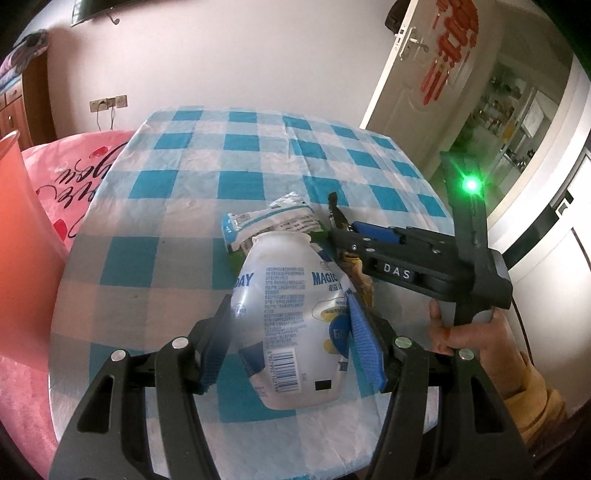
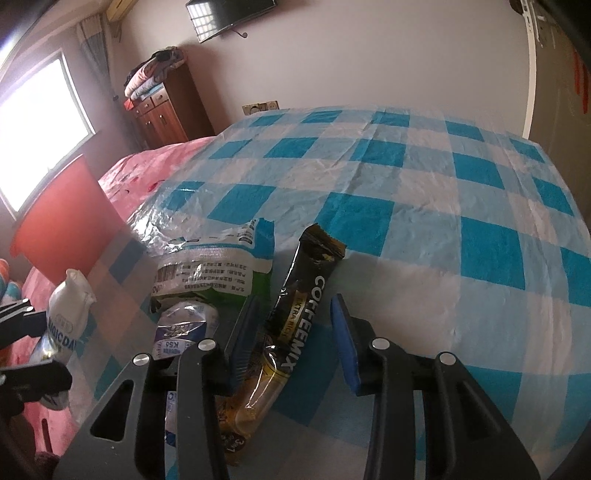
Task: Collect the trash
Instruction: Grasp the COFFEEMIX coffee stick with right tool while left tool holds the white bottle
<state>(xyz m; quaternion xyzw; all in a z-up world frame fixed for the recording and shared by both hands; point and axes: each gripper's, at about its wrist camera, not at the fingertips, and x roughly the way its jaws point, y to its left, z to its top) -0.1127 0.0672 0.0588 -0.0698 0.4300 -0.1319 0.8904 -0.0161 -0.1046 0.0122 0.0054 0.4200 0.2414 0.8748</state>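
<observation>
Early stage: left gripper [image 1: 291,328] jaws clamped on the bottle [image 1: 291,314] above the worktop [image 2: 424,192], right gripper [image 2: 291,339] jaws apart astride the coffee sachet [image 2: 295,332], wrappers [image 2: 218,269] beside the sachet uncollected, red bin [image 2: 62,218] left of the worktop.

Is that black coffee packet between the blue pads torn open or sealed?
Torn open: the coffee packet has a jagged top edge. Whether anything remains inside, cannot tell.

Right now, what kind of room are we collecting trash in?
Probably a bedroom at home: a pink bedspread beside the checkered table, a wooden cabinet stacked with folded bedding, and a wall-mounted TV.
</observation>
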